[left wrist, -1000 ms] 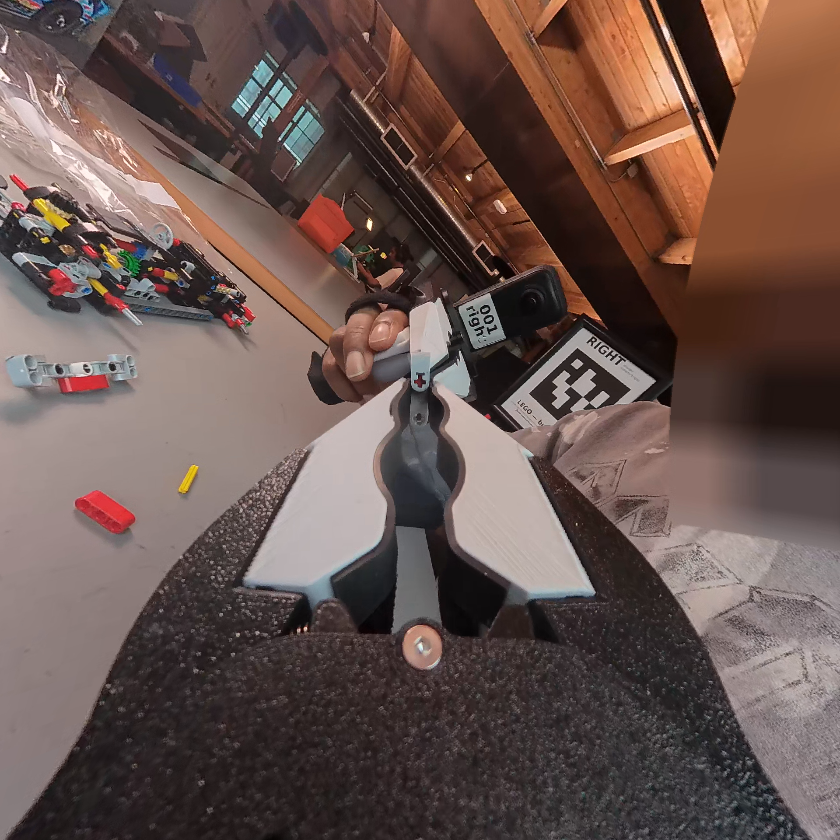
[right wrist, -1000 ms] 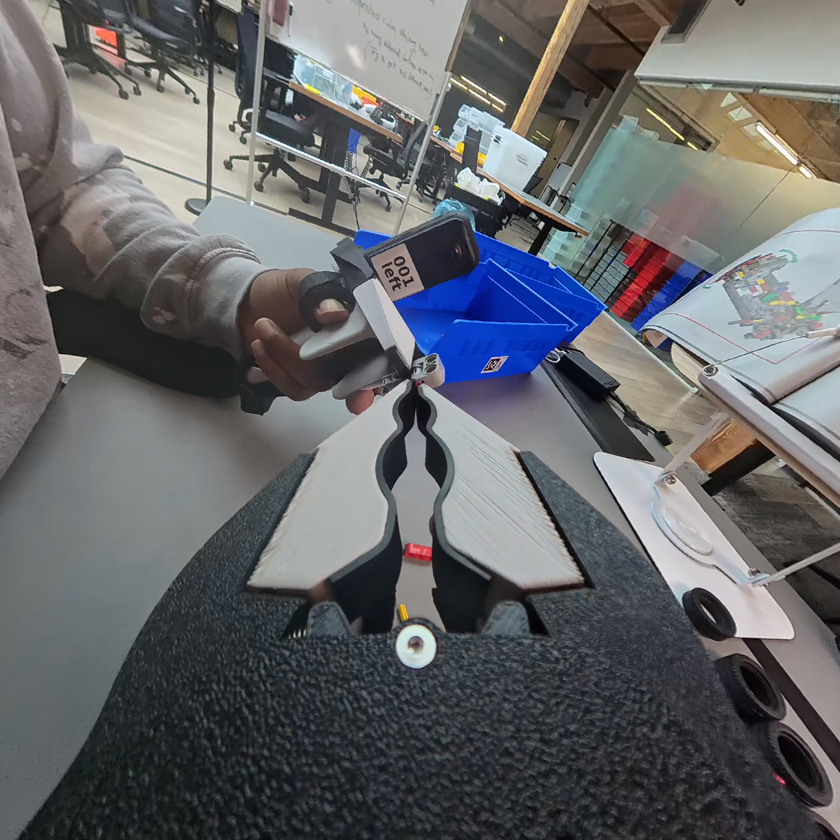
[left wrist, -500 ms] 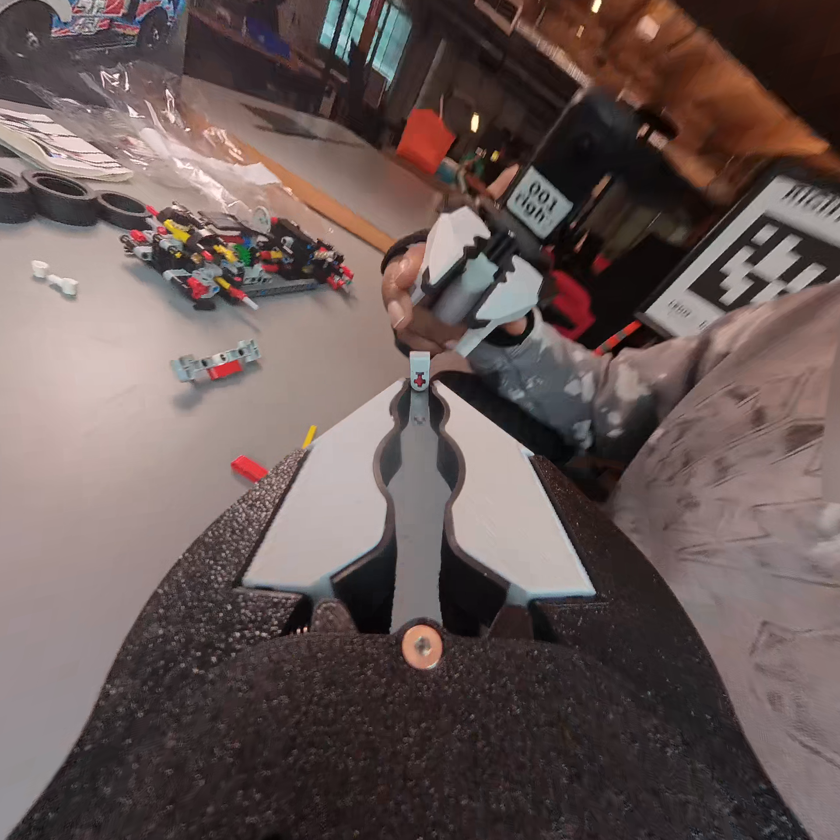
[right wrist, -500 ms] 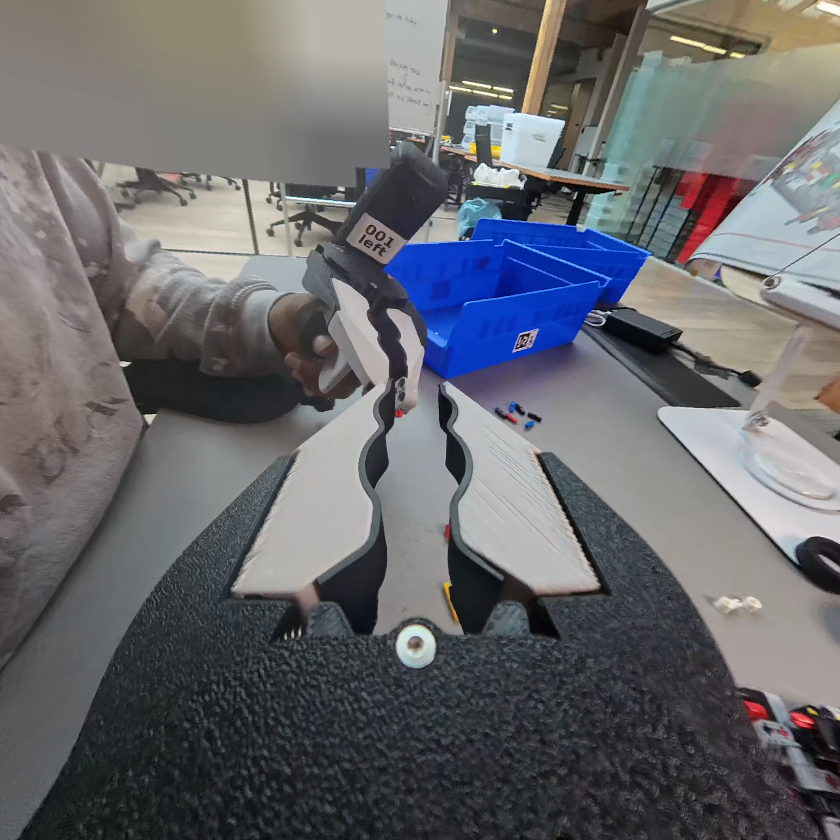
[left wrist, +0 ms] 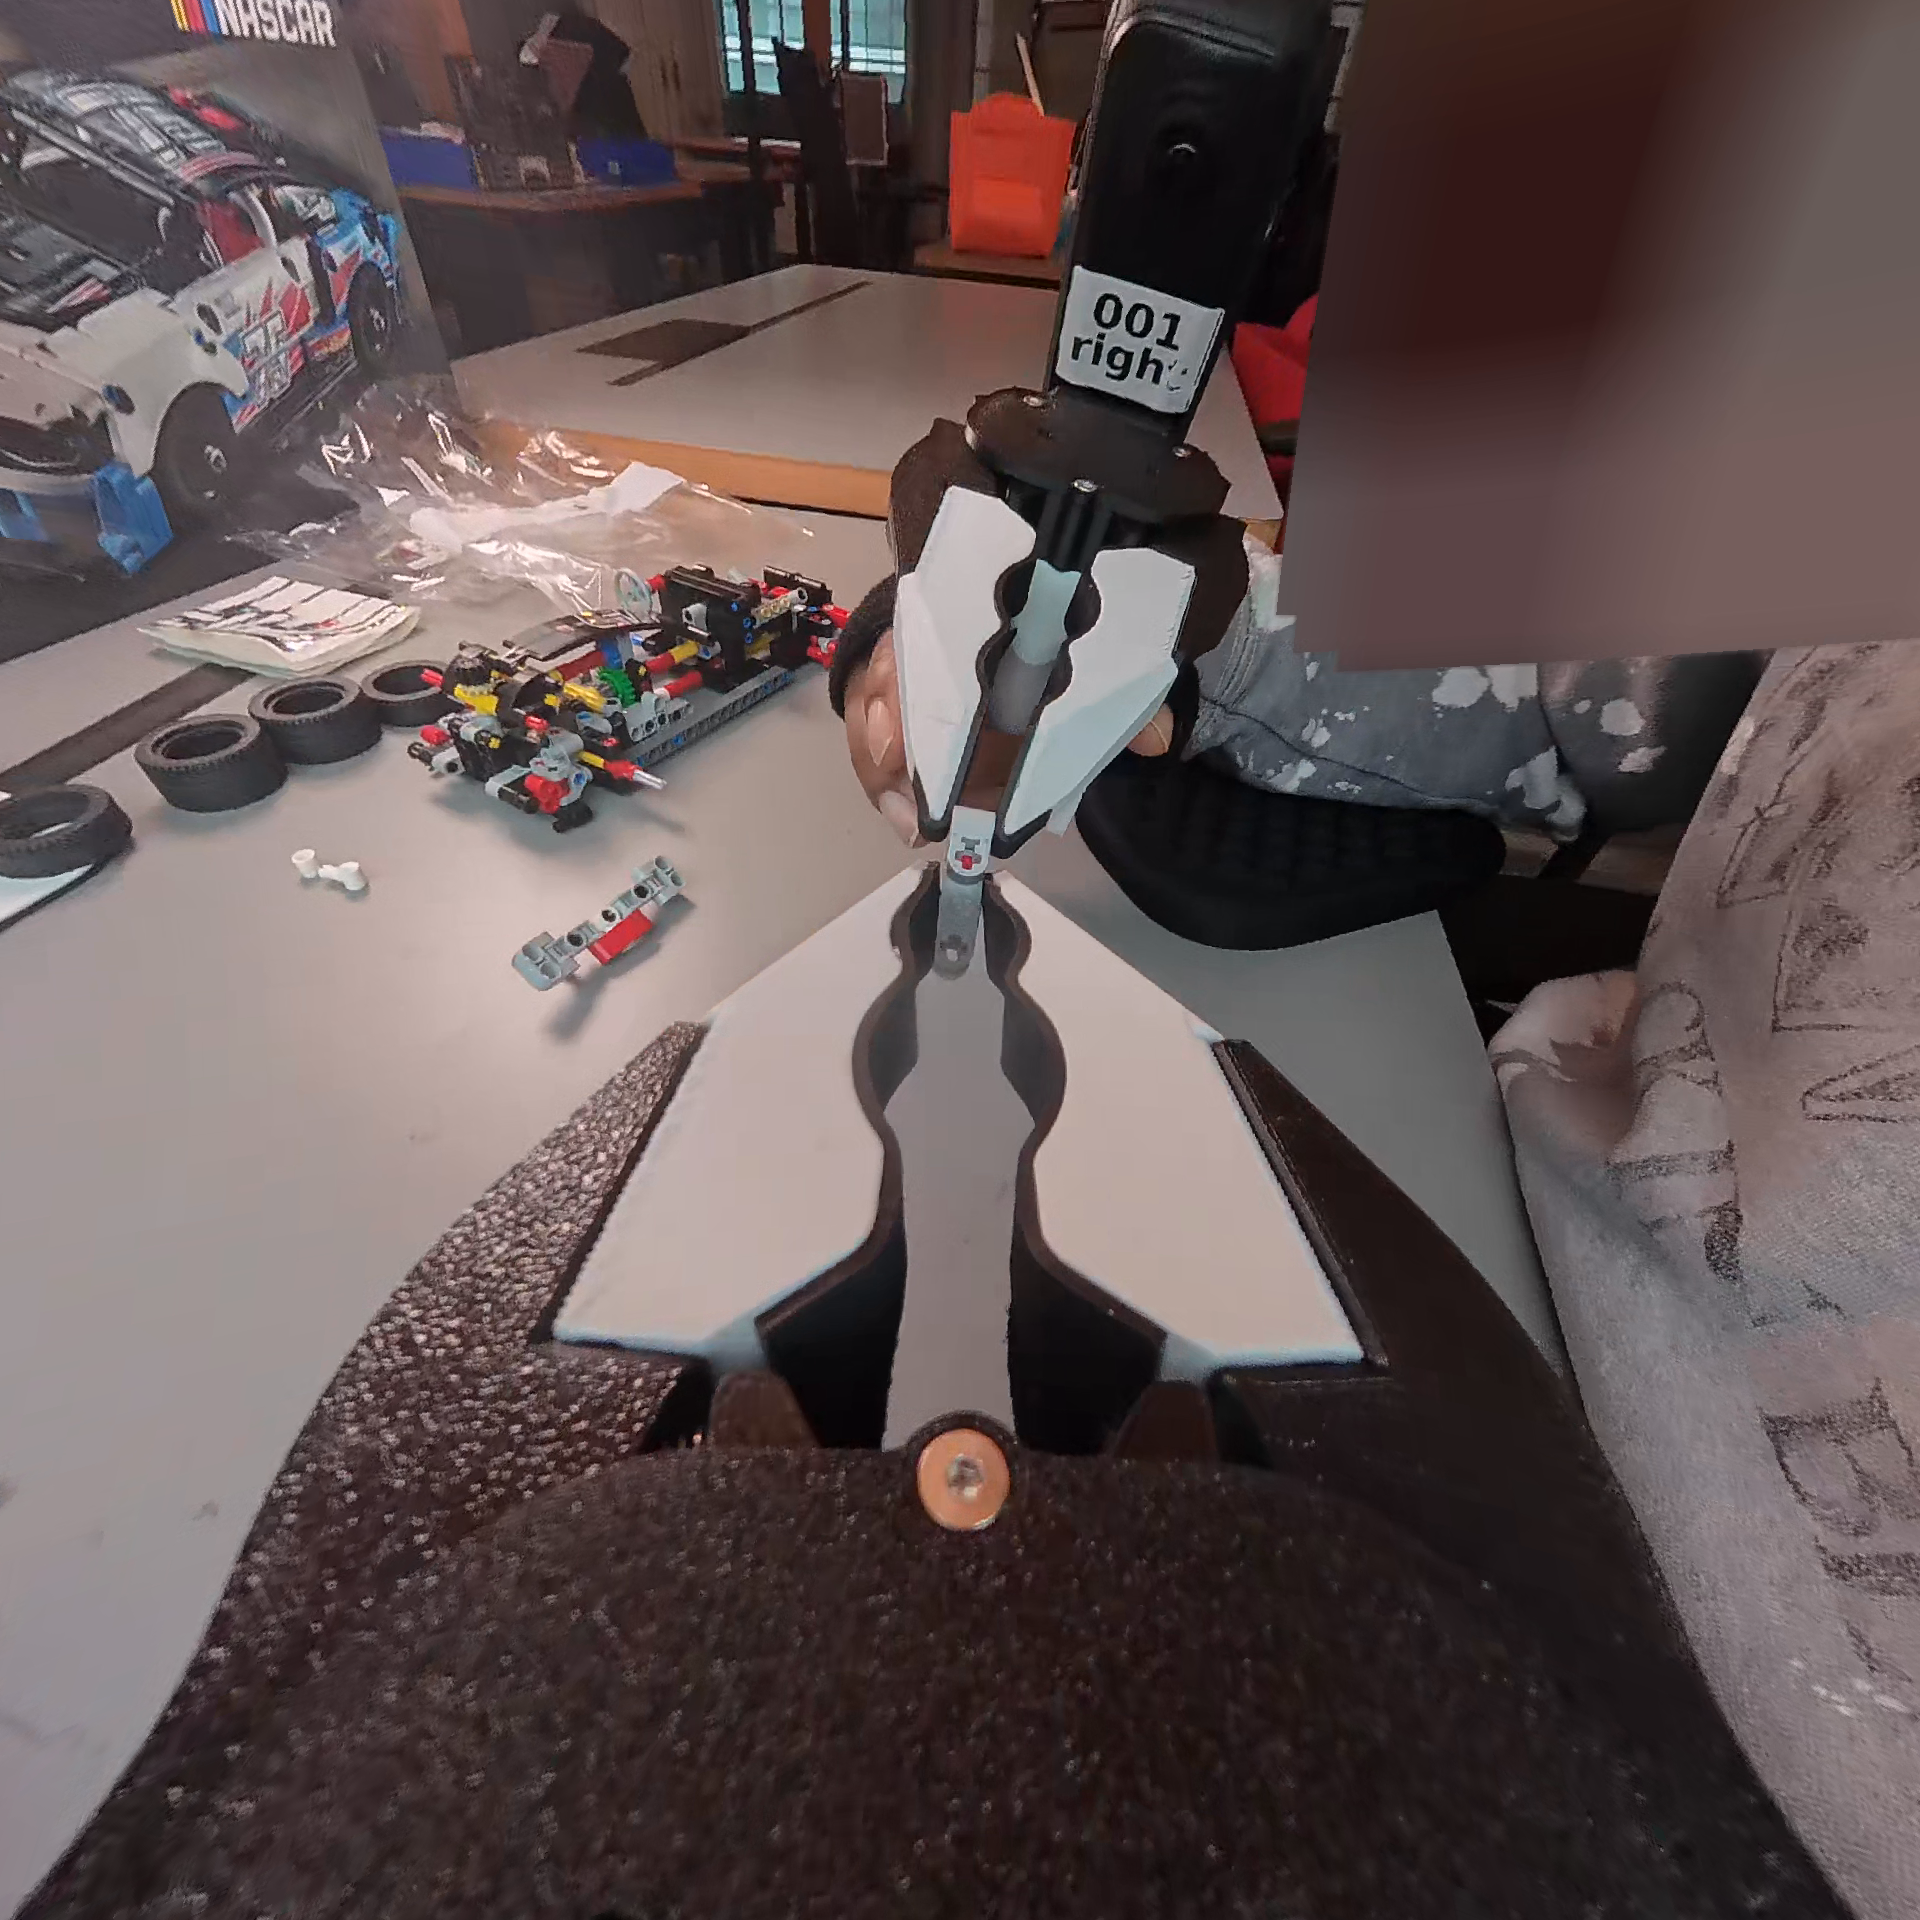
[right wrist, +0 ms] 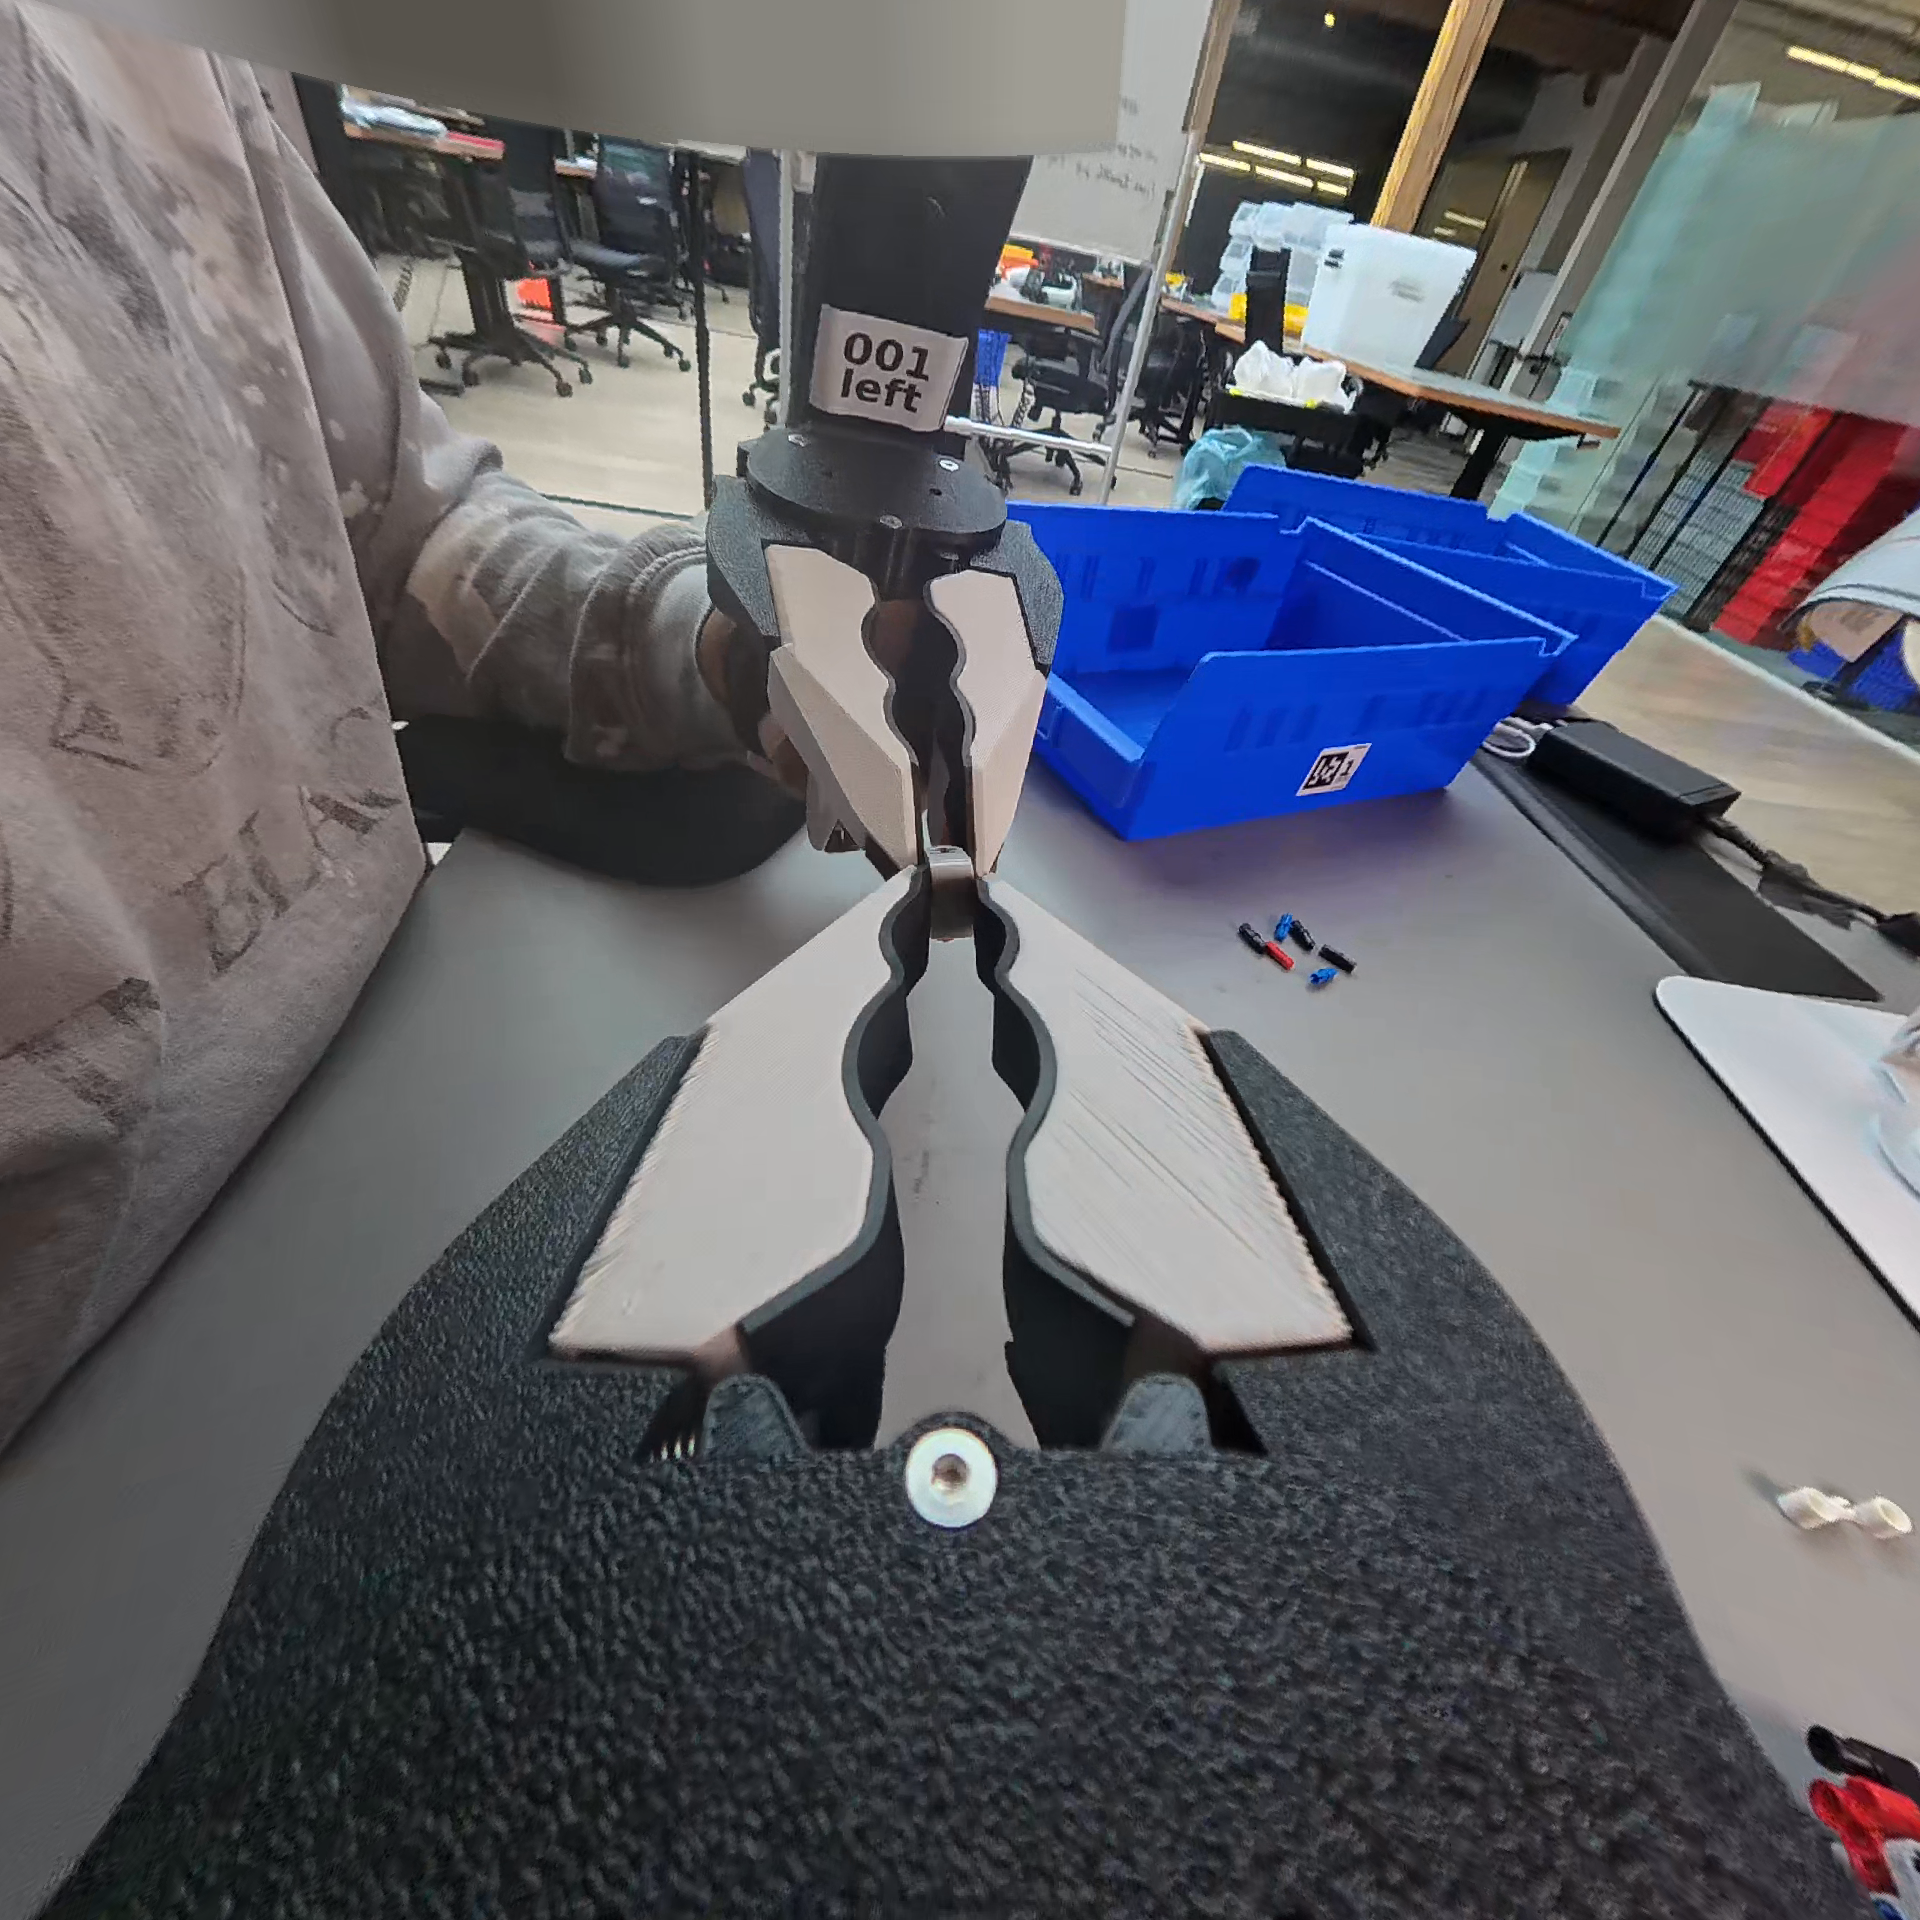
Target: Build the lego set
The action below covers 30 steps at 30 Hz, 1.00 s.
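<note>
We see our left gripper [left wrist: 958, 894] and right gripper [right wrist: 948, 883] meeting tip to tip, both clenched on one small grey lego beam [left wrist: 962, 896] above the table [left wrist: 208, 1091]. Beyond the right gripper's tips, to their right, nested blue bins [right wrist: 1299, 665] look empty.

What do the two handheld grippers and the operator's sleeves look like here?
Both match: the left gripper and right gripper each have a black pebble-textured body, two pale wedge-shaped fingers with wavy black inner edges, and a silver screw between their bases. Each carries a black camera housing on top with a white printed label. No cables show. The sleeves are grey with pale, bleach-like splotches.
</note>
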Each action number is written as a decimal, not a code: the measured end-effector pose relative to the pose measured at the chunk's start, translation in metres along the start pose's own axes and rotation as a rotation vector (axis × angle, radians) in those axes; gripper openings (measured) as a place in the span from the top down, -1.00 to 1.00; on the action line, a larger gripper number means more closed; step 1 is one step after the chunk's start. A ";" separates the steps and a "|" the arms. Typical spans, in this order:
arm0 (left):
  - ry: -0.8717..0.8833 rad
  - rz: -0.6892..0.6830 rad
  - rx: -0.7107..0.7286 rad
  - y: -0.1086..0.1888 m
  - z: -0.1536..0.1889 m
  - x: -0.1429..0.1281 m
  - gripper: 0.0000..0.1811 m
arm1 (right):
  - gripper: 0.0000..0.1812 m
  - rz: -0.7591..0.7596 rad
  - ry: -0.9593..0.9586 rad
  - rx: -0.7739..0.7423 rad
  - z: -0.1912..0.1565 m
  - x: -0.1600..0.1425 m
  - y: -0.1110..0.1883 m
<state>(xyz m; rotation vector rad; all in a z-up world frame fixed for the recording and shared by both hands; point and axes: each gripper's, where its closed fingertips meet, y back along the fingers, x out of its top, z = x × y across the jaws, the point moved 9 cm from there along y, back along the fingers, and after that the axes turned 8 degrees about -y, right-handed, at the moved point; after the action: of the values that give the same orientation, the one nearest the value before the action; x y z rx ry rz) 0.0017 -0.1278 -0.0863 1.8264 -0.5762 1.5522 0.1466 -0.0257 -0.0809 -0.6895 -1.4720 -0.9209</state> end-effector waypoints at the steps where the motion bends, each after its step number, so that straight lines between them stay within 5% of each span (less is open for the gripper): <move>1: 0.004 0.019 -0.009 0.001 0.000 0.000 0.93 | 0.95 0.014 0.005 0.001 -0.001 0.001 0.000; 10: 0.051 0.098 -0.030 0.003 -0.001 0.004 0.93 | 0.95 0.095 -0.063 0.037 0.000 0.003 0.000; 18: 0.020 0.049 -0.049 0.003 0.001 0.001 0.94 | 0.94 0.013 -0.087 0.068 0.001 -0.004 -0.002; 22: -0.030 -0.083 0.012 0.003 -0.006 -0.008 0.94 | 0.90 -0.176 -0.075 -0.032 0.020 -0.012 0.012; 26: -0.027 -0.258 0.057 -0.001 -0.016 -0.029 0.94 | 0.87 -0.540 -0.087 -0.120 0.047 -0.049 0.020; 30: 0.022 -0.384 0.041 -0.011 -0.015 -0.047 0.94 | 0.85 -0.667 -0.089 -0.090 0.053 -0.064 0.008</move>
<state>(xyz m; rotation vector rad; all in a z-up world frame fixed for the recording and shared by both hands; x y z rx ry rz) -0.0106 -0.1135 -0.1334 1.8194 -0.1683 1.3280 0.1335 0.0294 -0.1422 -0.2943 -1.7864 -1.4821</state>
